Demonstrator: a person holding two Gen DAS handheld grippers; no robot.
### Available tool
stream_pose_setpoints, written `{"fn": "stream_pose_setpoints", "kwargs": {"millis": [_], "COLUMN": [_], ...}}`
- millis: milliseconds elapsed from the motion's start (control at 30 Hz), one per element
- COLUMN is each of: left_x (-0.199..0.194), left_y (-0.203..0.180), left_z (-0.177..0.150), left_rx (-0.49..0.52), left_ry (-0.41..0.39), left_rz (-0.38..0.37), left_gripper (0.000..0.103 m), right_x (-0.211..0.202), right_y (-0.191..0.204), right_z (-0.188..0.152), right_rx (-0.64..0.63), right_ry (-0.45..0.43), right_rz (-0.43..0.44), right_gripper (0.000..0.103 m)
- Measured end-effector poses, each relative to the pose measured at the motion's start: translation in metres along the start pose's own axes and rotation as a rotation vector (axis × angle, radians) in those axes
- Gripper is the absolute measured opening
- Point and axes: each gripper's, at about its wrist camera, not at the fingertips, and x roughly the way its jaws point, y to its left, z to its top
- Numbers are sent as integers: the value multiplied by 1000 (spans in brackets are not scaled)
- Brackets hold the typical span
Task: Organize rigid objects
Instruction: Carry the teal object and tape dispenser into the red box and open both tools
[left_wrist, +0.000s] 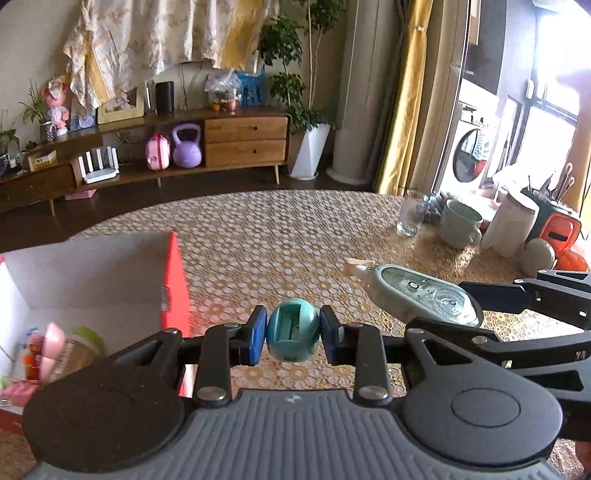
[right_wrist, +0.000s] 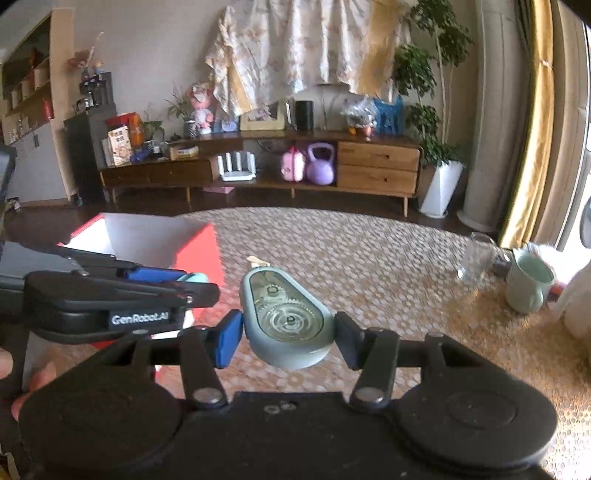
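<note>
Above the patterned worktop (left_wrist: 295, 236), the left tool (left_wrist: 293, 334) clamps a teal egg-shaped sharpener (left_wrist: 293, 329) beside the red box (left_wrist: 173, 280), whose jumbled contents only that view shows, while the right tool (right_wrist: 289, 332) clamps a correction-tape dispenser (right_wrist: 284, 317).

1. A pale beige wall (right_wrist: 155, 55) closes the far side of the room, with a floral cloth (right_wrist: 295, 44) hanging on it.
2. A long, low wooden sideboard (right_wrist: 258, 173) stands against that wall, with two light-wood drawers (right_wrist: 376, 168) at its right end.
3. The floor (left_wrist: 129, 201) is dark.
4. A tall leafy plant (left_wrist: 291, 74) in a white pot (left_wrist: 308, 151) stands right of the sideboard, beside a round pale column (left_wrist: 354, 110).
5. Yellow curtains (left_wrist: 406, 110) hang next to a bright window (left_wrist: 546, 125), where daylight floods in.
6. A washing machine (left_wrist: 469, 155) sits near the window.
7. Wall shelves (right_wrist: 29, 85) show at the far left.
</note>
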Motion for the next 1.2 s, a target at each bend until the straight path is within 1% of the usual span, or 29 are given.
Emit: {"fn": "stream_pose_setpoints", "kwargs": {"millis": [267,667,900,1033,1100,1200], "left_x": [-36,-65,-70,-62,-57,-46], "left_y": [38,117,164,193,206,222], "left_z": [8,10,5,1,-2,-5], "left_rx": [-21,-75,-91,-123,-126,-132], "left_ry": [-34,-49,-38,-9,6,37], "left_rz": [35,101,151,164,185,194], "left_gripper": [30,30,30,30,30,30], "right_x": [-4,18,42,62,74,93], "right_y": [45,111,138,152,158,165], "right_z": [21,40,46,46,46,45], "right_rx": [-47,-126,-152,-166,-176,-182], "right_ry": [-41,-38,-19,8,25,55], "right_rz": [29,83,88,80,72,68], "right_gripper": [53,53,53,53,53,53]}}
